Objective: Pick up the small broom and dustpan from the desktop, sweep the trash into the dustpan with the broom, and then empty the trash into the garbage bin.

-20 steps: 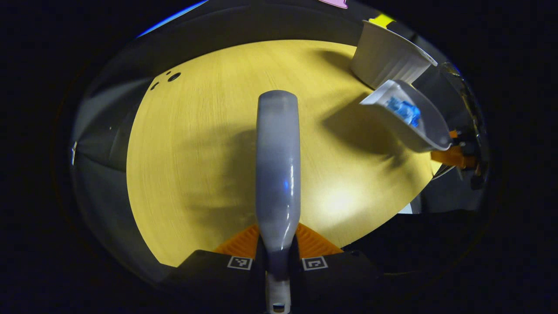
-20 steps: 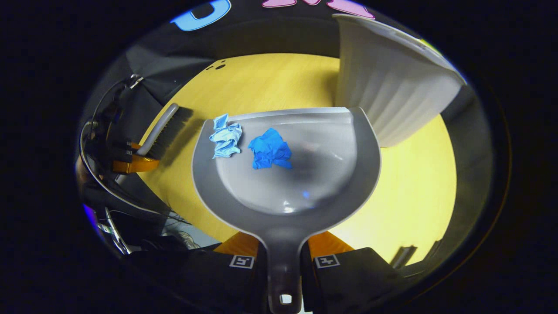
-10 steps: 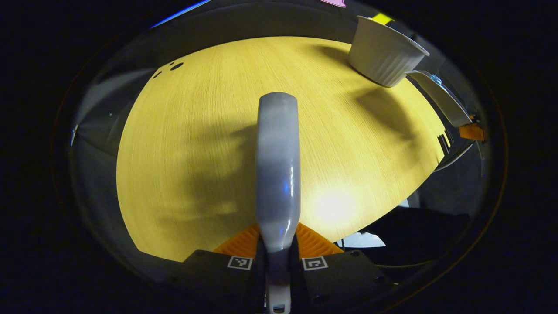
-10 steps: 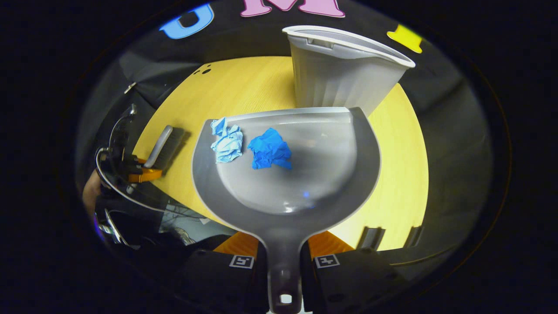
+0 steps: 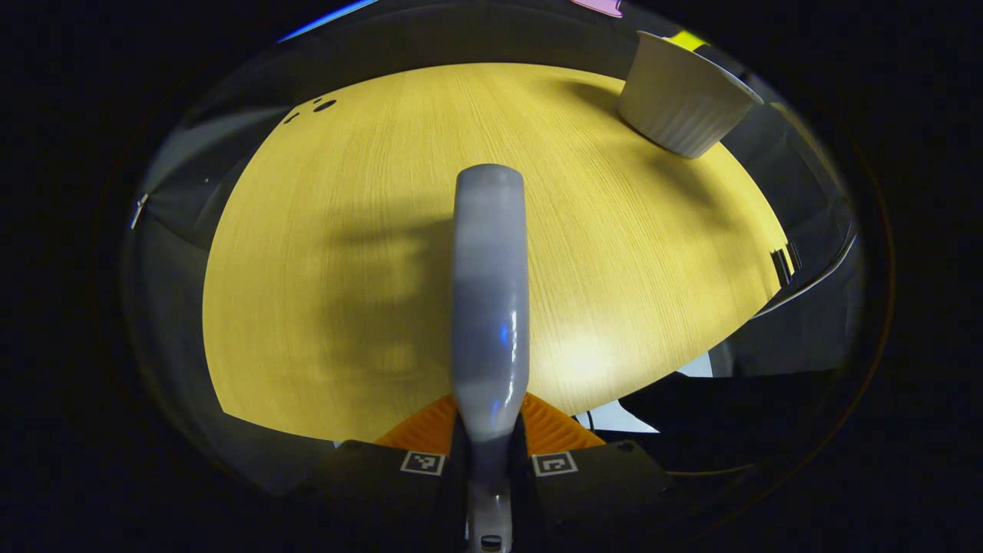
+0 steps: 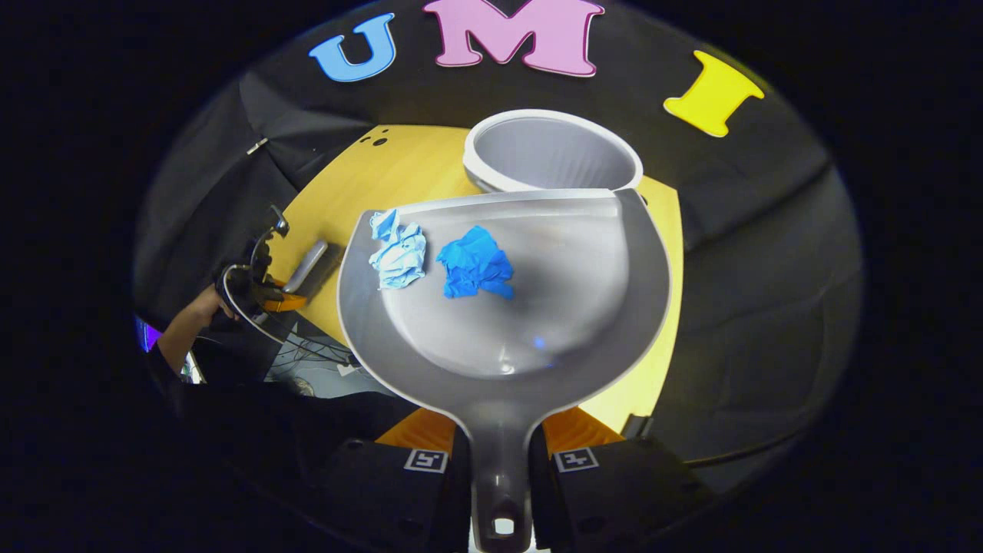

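Observation:
My right gripper [image 6: 498,453] is shut on the handle of the grey dustpan [image 6: 584,307], held level in the air. Two crumpled scraps lie in the pan: a pale blue one [image 6: 398,250] and a darker blue one [image 6: 476,264]. Just past the pan's front lip stands the white ribbed garbage bin [image 6: 551,150], its open mouth seen from above. My left gripper [image 5: 490,445] is shut on the grey handle of the small broom [image 5: 490,292], which points out over the yellow desktop [image 5: 369,230]. The bin [image 5: 683,96] also shows at the far right there. The broom [image 6: 307,265] and the hand holding it [image 6: 201,307] show at the left in the right gripper view.
The round yellow desktop ends in black cloth walls behind and to both sides. Small dark holes [image 5: 319,107] mark its far left edge. Cables [image 6: 307,357] hang below the near edge of the desk.
The right gripper has risen with the dustpan, so the bin's open mouth now shows from above just beyond the pan's lip. The dustpan has left the left gripper view; the broom barely moved.

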Motion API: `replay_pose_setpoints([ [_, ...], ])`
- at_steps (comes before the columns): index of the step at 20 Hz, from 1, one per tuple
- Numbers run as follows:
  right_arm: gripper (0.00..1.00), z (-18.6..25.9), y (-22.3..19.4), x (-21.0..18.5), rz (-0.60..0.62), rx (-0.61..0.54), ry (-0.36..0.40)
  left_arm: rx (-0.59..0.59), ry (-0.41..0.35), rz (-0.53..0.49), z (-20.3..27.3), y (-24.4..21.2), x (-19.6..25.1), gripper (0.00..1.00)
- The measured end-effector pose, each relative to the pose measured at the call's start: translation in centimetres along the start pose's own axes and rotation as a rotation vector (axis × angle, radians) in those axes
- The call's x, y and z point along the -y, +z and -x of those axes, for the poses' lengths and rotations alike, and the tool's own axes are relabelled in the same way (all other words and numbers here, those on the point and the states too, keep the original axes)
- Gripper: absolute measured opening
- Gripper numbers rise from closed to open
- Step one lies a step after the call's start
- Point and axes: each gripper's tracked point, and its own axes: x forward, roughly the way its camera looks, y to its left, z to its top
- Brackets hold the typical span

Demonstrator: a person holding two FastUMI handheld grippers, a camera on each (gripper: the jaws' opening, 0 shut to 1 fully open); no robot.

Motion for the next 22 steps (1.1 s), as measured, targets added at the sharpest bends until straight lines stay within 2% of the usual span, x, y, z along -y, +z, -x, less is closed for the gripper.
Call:
replay_pose_setpoints([
  [3,0.35,3.8,2.8,1.3,-0.036,0.007,-0.017,-0.004,-0.011,0.008,-0.5,-0.7,-0.1,0.27],
  [5,0.35,4.0,3.8,1.7,-0.026,0.018,-0.038,0.008,-0.024,0.035,-0.8,-0.8,-0.2,0.27],
  [8,0.35,2.8,6.0,4.6,0.045,0.013,-0.133,0.031,-0.049,0.072,-0.5,-1.0,-0.5,0.27],
  [11,0.35,1.8,8.4,6.5,0.117,-0.006,-0.218,0.062,-0.025,0.092,0.3,-1.0,-2.1,0.27],
  [16,0.35,-1.5,11.3,9.9,0.218,-0.035,-0.366,0.093,-0.03,0.146,0.7,-1.6,-3.2,0.27],
  [20,0.35,-3.7,13.5,11.2,0.263,-0.045,-0.45,0.103,-0.037,0.162,0.7,-2.4,-3.7,0.27],
  [22,0.35,-4.1,15.0,11.3,0.335,-0.043,-0.499,0.111,-0.041,0.167,0.7,-2.4,-3.9,0.27],
])
